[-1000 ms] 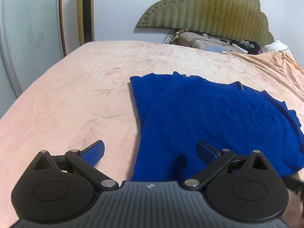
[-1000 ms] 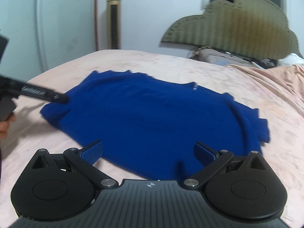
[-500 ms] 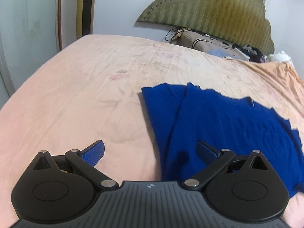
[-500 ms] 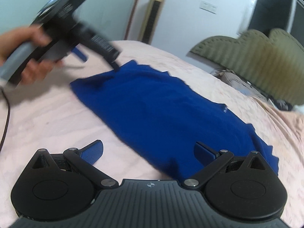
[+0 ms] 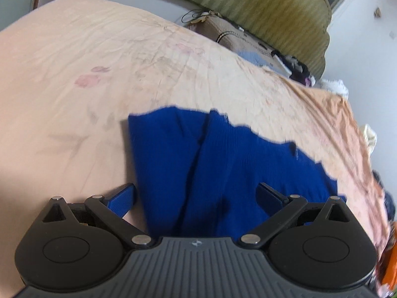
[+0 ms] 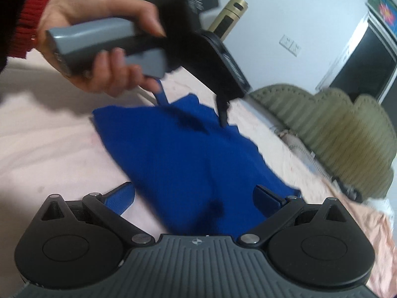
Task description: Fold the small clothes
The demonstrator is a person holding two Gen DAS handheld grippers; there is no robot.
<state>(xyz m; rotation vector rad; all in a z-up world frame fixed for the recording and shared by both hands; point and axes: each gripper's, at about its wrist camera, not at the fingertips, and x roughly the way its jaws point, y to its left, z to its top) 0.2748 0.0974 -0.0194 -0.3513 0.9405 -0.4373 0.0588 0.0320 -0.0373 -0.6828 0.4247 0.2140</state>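
Observation:
A dark blue knit garment [image 5: 223,161] lies flat on the peach bedsheet [image 5: 74,94], with a folded flap along its left side. My left gripper [image 5: 196,196] is open just above the garment's near left part, its left finger over bare sheet. In the right wrist view the garment [image 6: 178,154] runs away to the upper left. My right gripper [image 6: 194,193] is open over its near end with nothing between the fingers. There a hand [image 6: 99,7] in a red sleeve holds the left gripper [image 6: 192,106], its tips pointing down at the garment's far edge.
An olive padded headboard [image 5: 260,7] stands at the head of the bed, with a pillow and loose clutter [image 5: 248,47] below it. A gold tower fan [image 6: 228,17] stands by the far wall. Bare sheet spreads left of the garment.
Both cameras have tilted and moved in over the garment. The left gripper has shifted right, so cloth now lies under its gap. The hand holding it has come nearer in the right view.

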